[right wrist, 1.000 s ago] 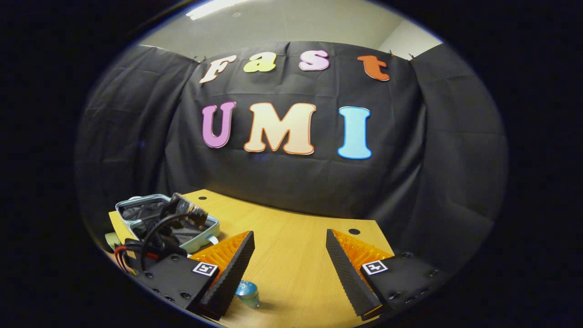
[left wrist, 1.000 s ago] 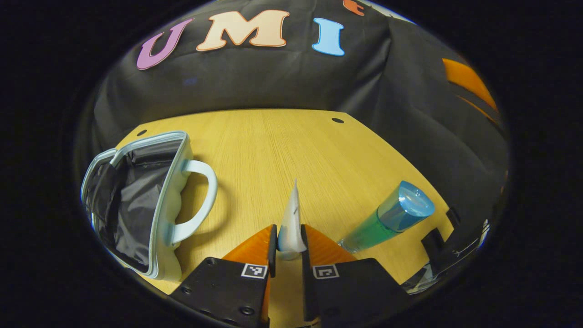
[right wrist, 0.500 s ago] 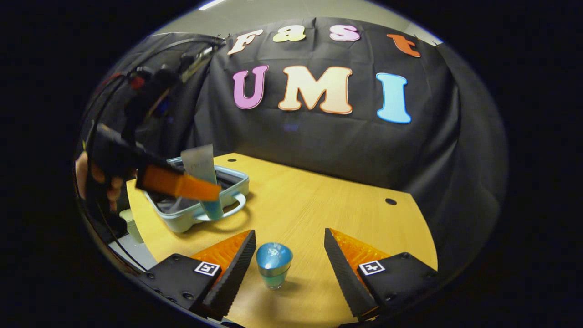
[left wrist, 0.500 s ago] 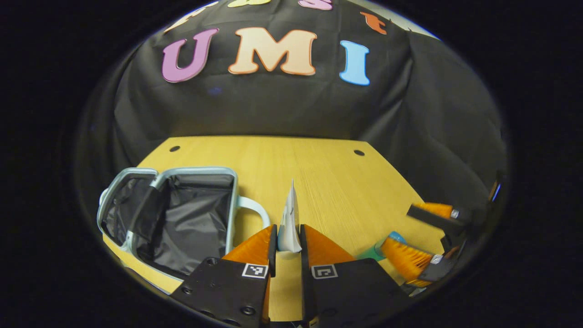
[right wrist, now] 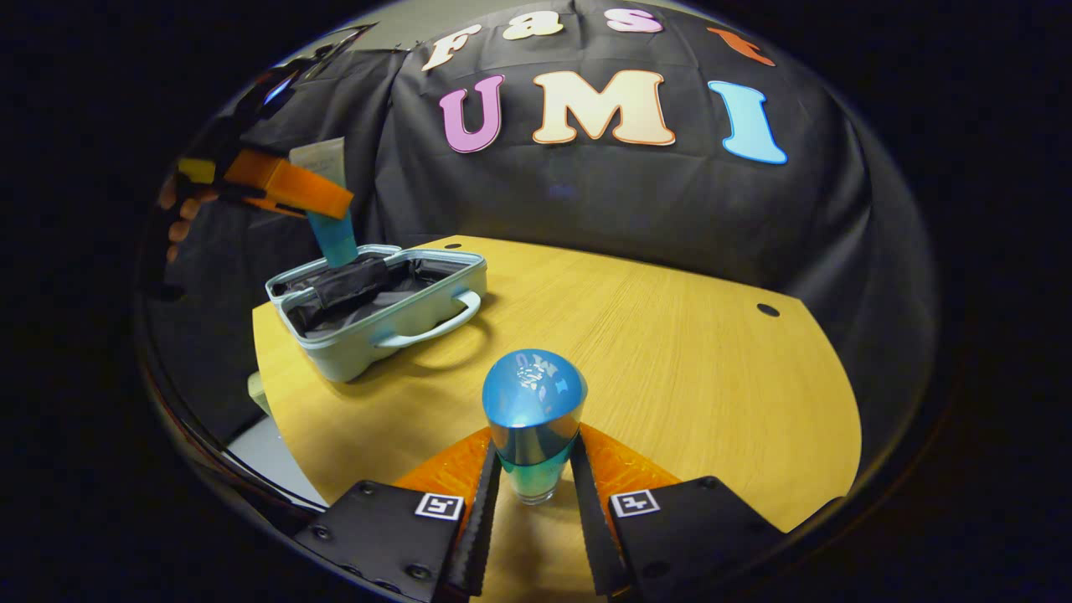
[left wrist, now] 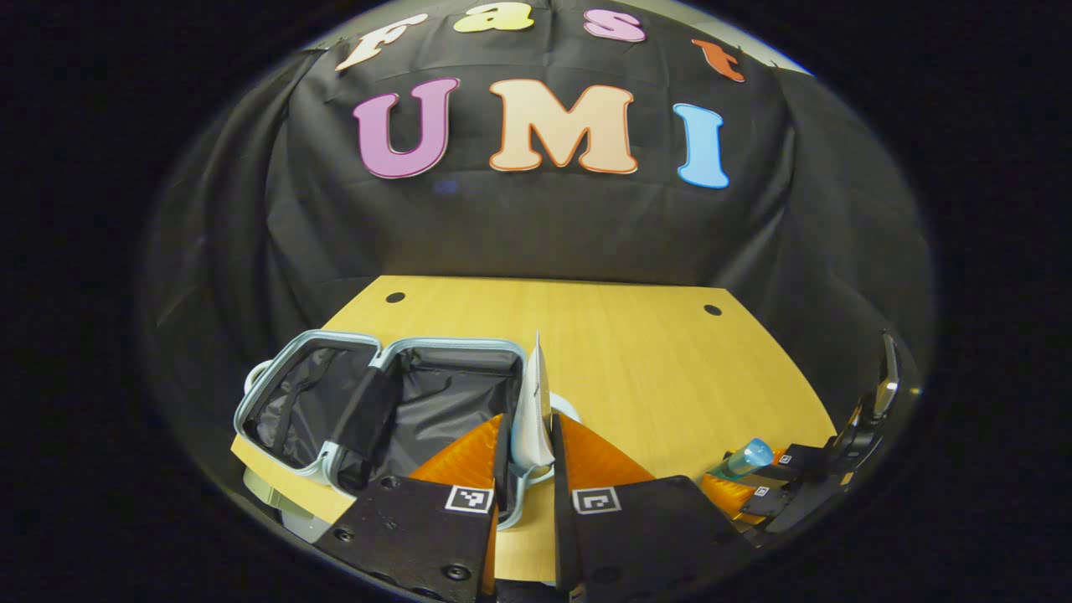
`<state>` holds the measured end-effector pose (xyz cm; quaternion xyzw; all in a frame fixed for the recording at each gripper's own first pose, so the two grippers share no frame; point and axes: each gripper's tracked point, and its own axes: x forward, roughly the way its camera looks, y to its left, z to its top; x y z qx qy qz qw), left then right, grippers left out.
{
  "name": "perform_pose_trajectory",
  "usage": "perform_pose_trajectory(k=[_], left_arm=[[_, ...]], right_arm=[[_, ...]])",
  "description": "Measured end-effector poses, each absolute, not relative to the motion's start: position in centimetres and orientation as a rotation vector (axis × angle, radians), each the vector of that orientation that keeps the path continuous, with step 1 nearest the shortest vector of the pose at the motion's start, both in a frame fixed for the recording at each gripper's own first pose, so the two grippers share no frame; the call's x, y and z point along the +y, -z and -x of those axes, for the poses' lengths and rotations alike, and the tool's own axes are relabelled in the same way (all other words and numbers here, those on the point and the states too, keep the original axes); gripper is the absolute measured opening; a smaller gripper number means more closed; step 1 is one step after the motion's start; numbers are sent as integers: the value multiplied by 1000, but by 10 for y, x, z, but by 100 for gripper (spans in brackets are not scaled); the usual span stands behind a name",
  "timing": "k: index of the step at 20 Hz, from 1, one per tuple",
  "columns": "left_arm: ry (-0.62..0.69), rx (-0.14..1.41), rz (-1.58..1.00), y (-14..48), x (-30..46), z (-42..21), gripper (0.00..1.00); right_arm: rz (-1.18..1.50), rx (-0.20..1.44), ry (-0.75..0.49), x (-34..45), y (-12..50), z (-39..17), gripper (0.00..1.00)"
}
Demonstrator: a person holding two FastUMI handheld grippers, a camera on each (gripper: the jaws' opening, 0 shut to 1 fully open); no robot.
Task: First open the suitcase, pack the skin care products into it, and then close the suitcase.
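The pale blue suitcase (left wrist: 318,459) (right wrist: 368,347) lies open on the wooden table (left wrist: 636,360), showing its black lining. My left gripper (left wrist: 529,435) is shut on a flat white tube (left wrist: 533,402) with a blue cap, and hangs over the suitcase's right half near the handle. In the right gripper view that gripper (right wrist: 280,188) holds the tube (right wrist: 331,213) cap down above the case. My right gripper (right wrist: 534,469) is shut on an upright green bottle (right wrist: 533,419) with a shiny blue cap, near the table's front edge. In the left gripper view it (left wrist: 775,494) sits low at the right with the bottle (left wrist: 744,459).
Bare tabletop (right wrist: 670,352) stretches right of the suitcase, with two small round holes near its far edge. The suitcase handle (right wrist: 435,327) faces the bottle. A pale green object (right wrist: 255,389) sits below the table's left edge. A hand (right wrist: 172,226) holds the left gripper.
The left gripper has risen and swung left with the tube until it hangs over the open suitcase. The right gripper came down around the bottle and shut on it.
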<state>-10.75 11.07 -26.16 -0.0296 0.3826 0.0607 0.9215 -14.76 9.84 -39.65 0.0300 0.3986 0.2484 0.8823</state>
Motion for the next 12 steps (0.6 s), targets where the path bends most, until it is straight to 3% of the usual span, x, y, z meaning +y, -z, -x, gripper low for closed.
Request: perform_pose_trajectory(k=[5, 12], left_arm=[[-183, 957, 34, 297, 164, 133, 20], [-170, 1215, 44, 370, 214, 155, 20]], right_arm=[[-128, 928, -509, 110, 385, 145, 48], [-227, 973, -492, 149, 334, 141, 46]])
